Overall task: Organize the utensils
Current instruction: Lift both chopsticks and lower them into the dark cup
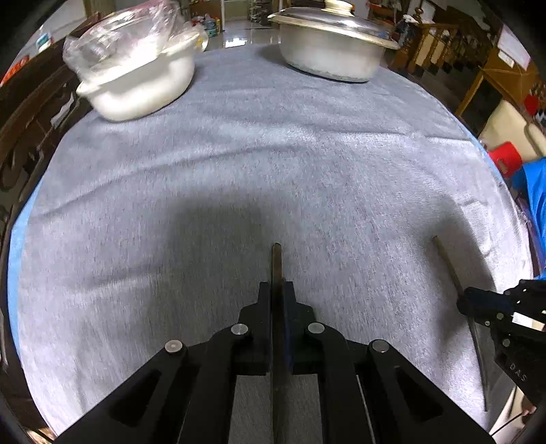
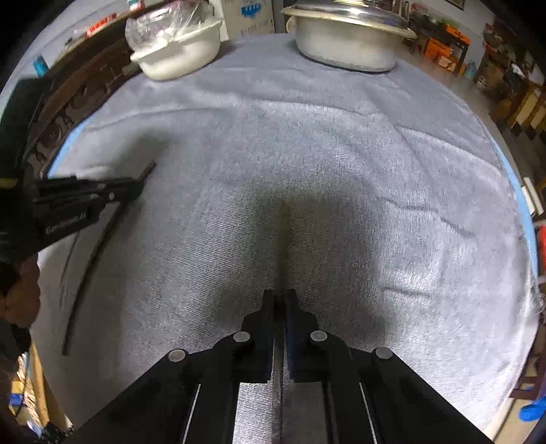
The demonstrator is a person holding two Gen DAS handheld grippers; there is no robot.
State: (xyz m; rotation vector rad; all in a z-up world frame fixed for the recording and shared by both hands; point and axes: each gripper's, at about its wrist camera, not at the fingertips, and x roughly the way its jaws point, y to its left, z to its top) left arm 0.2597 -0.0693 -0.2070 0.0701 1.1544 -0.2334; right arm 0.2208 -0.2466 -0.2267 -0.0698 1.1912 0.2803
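Cluttered home: cooking pots [image 1: 332, 44] on a cloth-covered table [image 1: 239, 153].

Your left gripper [image 1: 277, 290] is clamped on a dark chopstick [image 1: 276, 259] over the grey-clothed worktop [image 1: 239, 153]. At the right edge, your right gripper [image 1: 467, 304] pinches a second chopstick [image 1: 447, 259]. A white bowl [image 1: 136, 88] and lidded pot [image 1: 331, 51] sit at the far edge.

The table [image 1: 239, 153] was covered with a grey cloth [image 2: 307, 153], a little wrinkled, with a blue edge showing at its sides. At the far end stood two vessels, well apart: a white pot [image 1: 140, 85] on the left, with clear plastic wrap [image 1: 126, 37] over its top, and a metal pot [image 1: 331, 54] on the right, closed with a metal lid [image 1: 332, 18].
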